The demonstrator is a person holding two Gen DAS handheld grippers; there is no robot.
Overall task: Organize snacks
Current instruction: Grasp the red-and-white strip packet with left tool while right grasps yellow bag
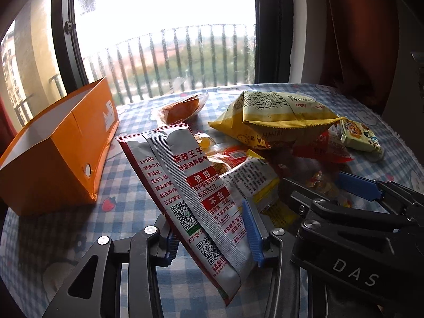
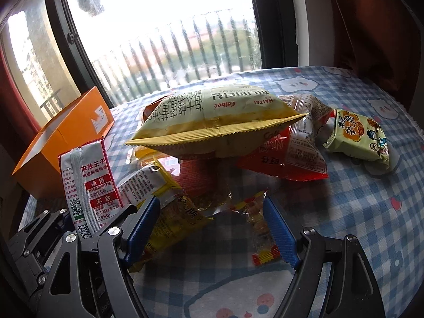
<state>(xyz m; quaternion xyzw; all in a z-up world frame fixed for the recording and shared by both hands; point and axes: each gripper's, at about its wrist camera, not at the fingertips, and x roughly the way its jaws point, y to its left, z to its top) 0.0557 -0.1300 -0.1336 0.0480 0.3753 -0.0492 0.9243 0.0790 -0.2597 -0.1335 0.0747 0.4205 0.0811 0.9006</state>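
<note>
The left gripper (image 1: 212, 234) is clamped on the silver-and-red snack packet (image 1: 189, 198), tilted upright above the checked tablecloth (image 1: 119, 212). At its 10 o'clock lies the orange box (image 1: 57, 156), open-topped; its visible interior holds nothing. The right gripper (image 2: 212, 228) stands open, straddling a clear snack wrapper (image 2: 258, 218). The large yellow bag (image 2: 217, 122) tops the snack pile at 12 o'clock.

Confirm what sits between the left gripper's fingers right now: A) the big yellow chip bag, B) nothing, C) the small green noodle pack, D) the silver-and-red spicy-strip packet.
D: in the left wrist view the silver-and-red packet stands tilted between the left gripper's blue fingers.
</note>
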